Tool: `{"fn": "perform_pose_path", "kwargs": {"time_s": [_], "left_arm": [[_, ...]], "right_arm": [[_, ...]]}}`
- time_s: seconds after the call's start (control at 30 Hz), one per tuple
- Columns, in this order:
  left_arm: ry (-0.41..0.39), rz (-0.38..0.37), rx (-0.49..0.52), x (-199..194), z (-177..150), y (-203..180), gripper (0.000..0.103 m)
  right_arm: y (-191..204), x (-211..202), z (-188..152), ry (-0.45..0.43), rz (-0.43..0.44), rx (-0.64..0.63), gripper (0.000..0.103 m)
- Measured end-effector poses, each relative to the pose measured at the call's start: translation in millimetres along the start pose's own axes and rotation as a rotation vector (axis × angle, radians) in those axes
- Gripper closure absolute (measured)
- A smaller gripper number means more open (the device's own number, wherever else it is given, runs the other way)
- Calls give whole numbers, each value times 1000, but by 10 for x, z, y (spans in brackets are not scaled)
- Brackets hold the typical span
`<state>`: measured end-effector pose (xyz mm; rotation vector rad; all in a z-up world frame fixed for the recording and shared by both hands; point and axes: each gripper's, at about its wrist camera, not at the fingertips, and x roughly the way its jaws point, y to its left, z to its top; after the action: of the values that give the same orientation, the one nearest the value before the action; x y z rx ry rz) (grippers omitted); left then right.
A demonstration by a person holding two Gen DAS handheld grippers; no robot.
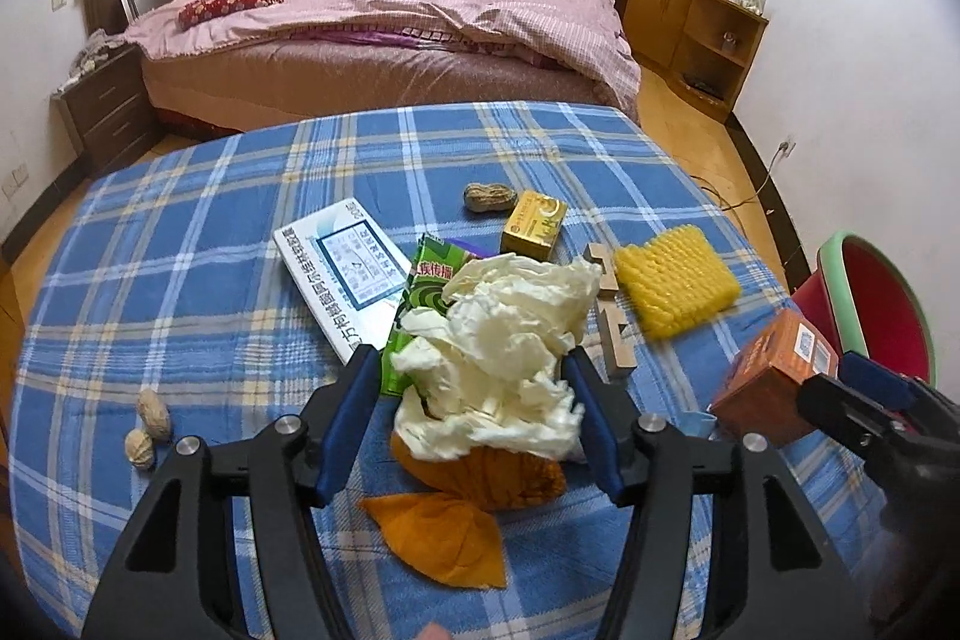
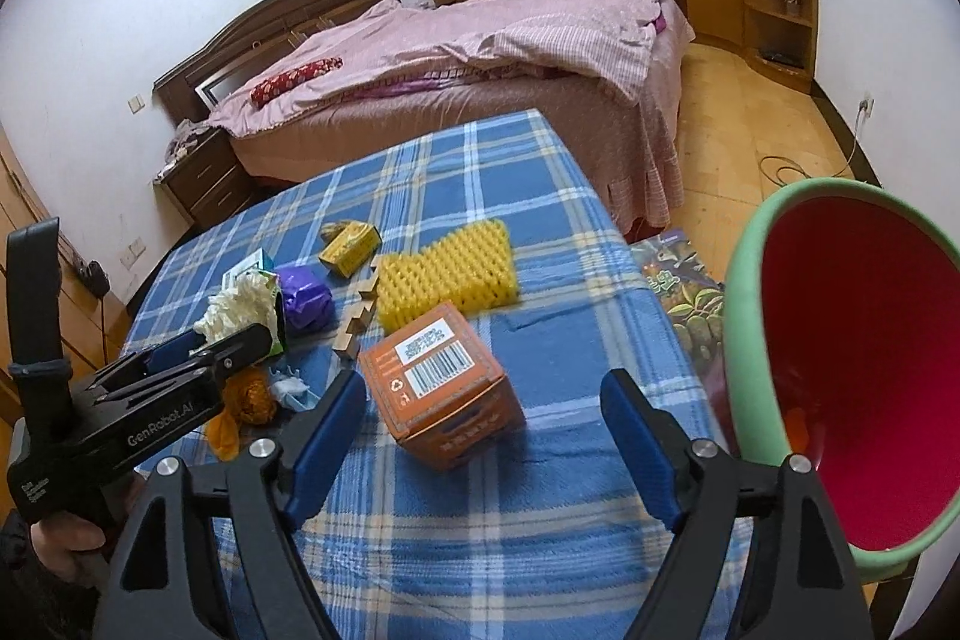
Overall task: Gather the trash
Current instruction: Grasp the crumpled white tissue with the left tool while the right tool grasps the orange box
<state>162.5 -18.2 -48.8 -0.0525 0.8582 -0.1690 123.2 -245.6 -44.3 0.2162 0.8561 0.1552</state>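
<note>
A crumpled white tissue (image 1: 504, 346) lies on the blue plaid table (image 1: 180, 280), on top of orange peels (image 1: 450, 532) and a green packet (image 1: 423, 292). My left gripper (image 1: 468, 358) is open, its blue fingers either side of the tissue without clearly squeezing it. An orange cardboard box (image 2: 438, 382) rests tilted on the cloth, just ahead of my right gripper (image 2: 483, 381). That gripper is open wide, with gaps on both sides of the box. A red bin with a green rim (image 2: 744, 280) stands off the table's right edge.
On the cloth lie a white medicine box (image 1: 342, 274), a peanut (image 1: 489, 197), a small yellow box (image 1: 534, 223), a yellow sponge (image 1: 675, 289), wooden blocks (image 1: 612, 316), two walnuts (image 1: 147, 427) and a purple bag (image 2: 306, 298). A bed (image 1: 390, 40) stands behind.
</note>
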Motion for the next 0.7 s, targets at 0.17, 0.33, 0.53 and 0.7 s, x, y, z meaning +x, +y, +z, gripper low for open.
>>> {"fn": "perform_pose_path", "kwargs": {"time_s": [0.17, 0.33, 0.53, 0.7], "left_arm": [[41, -20, -55, 68, -20, 74, 52], [34, -49, -85, 26, -28, 117, 67], [-5, -79, -86, -139, -38, 104, 73], [-24, -94, -85, -269, -33, 72, 74]], "right_arm": [[1, 93, -2, 15, 8, 5, 21], [-23, 148, -7, 28, 5, 12, 43], [-44, 124, -23, 25, 5, 14, 47], [-53, -3, -31, -1, -3, 17, 47]]}}
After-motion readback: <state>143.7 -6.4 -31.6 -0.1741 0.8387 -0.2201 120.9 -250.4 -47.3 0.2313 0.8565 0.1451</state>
